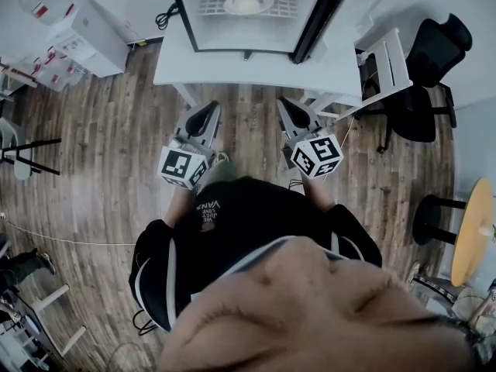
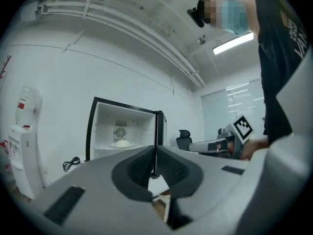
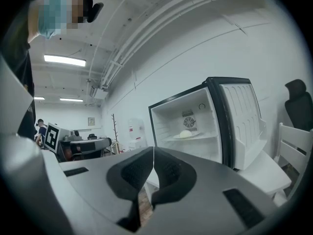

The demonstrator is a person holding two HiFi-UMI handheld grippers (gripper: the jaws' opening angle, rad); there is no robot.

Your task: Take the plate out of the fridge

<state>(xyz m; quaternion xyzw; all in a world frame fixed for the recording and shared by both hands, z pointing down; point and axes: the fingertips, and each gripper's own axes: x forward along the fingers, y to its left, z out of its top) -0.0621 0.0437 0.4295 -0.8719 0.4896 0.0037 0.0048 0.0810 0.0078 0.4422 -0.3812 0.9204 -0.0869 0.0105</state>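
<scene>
We see a wooden plank floor [image 1: 101, 192], a white water dispenser [image 1: 81, 33] at the upper left, a black office chair [image 1: 434, 68] just beside a white slatted chair [image 1: 385, 60], and a black stool [image 1: 435, 219] near a round yellow table [image 1: 474, 231].

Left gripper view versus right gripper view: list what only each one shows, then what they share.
Only the left gripper view: a black cable by the wall and the right hand-held gripper, side-on. Only the right gripper view: the door from inside, a white chair, a coat stand and the left hand-held gripper. Both: the open fridge, the plate on its shelf, a black office chair, and each view's own jaws shut, empty.
</scene>
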